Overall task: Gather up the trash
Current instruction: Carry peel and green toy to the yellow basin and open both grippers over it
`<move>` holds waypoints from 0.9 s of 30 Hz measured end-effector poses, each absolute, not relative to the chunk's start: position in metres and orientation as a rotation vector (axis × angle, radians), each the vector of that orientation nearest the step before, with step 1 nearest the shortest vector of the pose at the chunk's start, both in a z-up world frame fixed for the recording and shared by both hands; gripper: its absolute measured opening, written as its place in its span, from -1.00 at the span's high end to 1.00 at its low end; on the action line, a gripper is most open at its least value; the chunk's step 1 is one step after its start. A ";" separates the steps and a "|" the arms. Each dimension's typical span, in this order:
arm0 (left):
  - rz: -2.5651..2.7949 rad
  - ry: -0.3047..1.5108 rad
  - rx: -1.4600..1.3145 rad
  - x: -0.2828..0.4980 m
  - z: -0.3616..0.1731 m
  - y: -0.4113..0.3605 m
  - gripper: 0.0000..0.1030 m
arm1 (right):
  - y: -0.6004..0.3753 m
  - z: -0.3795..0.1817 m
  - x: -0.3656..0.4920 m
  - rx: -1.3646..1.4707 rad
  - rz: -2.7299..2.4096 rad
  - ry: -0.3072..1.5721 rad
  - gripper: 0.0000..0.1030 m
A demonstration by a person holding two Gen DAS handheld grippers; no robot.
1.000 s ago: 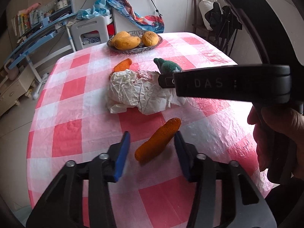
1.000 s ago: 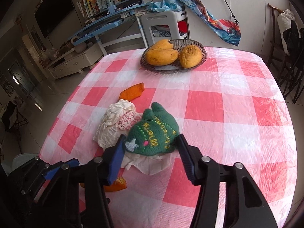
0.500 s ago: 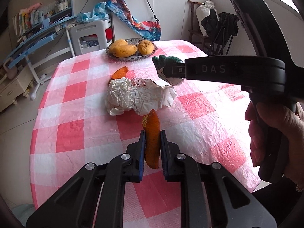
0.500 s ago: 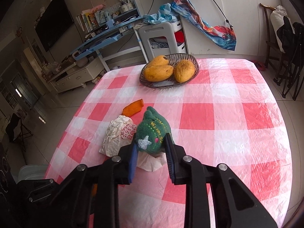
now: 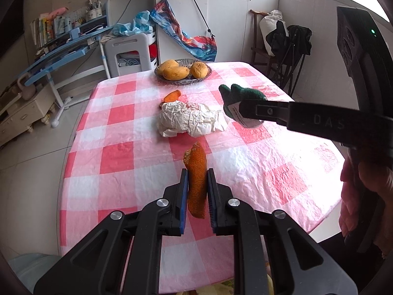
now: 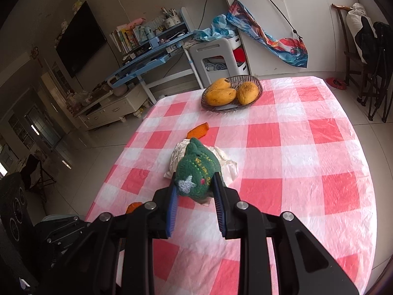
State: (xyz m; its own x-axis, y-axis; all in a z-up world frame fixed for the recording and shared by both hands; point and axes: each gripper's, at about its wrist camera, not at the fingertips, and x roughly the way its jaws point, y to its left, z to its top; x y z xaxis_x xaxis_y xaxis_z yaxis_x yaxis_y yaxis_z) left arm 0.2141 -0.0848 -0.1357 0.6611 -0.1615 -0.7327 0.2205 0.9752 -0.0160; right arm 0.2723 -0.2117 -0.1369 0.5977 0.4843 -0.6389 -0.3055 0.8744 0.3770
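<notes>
My left gripper (image 5: 197,179) is shut on a long orange peel (image 5: 196,172), held upright above the red-and-white checked table (image 5: 118,157). My right gripper (image 6: 195,184) is shut on a green knitted toy (image 6: 197,172), also lifted off the table; in the left wrist view that toy (image 5: 242,93) hangs at the tip of the right gripper's arm. A crumpled white paper wrapper (image 5: 189,120) lies mid-table, partly hidden behind the toy in the right wrist view (image 6: 228,164). A second orange peel (image 5: 172,95) rests just beyond the wrapper (image 6: 198,130).
A dark wicker basket (image 5: 183,80) with three mangoes (image 6: 221,95) sits at the table's far edge. A white stool (image 6: 216,59) and blue desk (image 6: 147,59) stand behind the table. Folded dark chairs (image 6: 375,73) stand at the right. A person's hand (image 5: 368,179) grips the right tool.
Both grippers closed, the left on the orange peel and the right on the green toy, then lifted them up and back from the table. The wrapper stayed put.
</notes>
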 end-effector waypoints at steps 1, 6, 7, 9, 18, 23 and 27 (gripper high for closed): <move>-0.212 0.818 0.073 0.210 -0.134 -0.083 0.72 | -0.210 -0.137 0.266 0.235 0.470 0.809 0.47; -0.189 0.802 0.049 0.185 -0.127 -0.075 0.72 | -0.204 -0.140 0.231 0.247 0.505 0.820 0.47; -0.184 0.801 0.042 0.180 -0.127 -0.073 0.72 | -0.203 -0.142 0.224 0.250 0.513 0.826 0.47; -0.171 0.801 0.024 0.169 -0.126 -0.068 0.72 | -0.200 -0.145 0.208 0.251 0.532 0.838 0.47; -0.124 0.836 -0.057 0.122 -0.134 -0.045 0.72 | -0.176 -0.175 0.135 0.234 0.636 0.974 0.47; -0.120 0.860 -0.049 0.098 -0.142 -0.044 0.72 | -0.166 -0.196 0.109 0.223 0.651 1.081 0.44; -0.121 0.873 -0.040 0.083 -0.146 -0.046 0.72 | -0.161 -0.205 0.102 0.200 0.637 1.135 0.31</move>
State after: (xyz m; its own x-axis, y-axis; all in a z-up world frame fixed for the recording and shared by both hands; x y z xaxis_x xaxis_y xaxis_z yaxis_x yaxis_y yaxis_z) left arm 0.0825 -0.0463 -0.1461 0.6364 -0.1220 -0.7617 0.0895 0.9924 -0.0841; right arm 0.1017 -0.1614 -0.2050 0.2682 0.5665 -0.7792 -0.3701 0.8073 0.4596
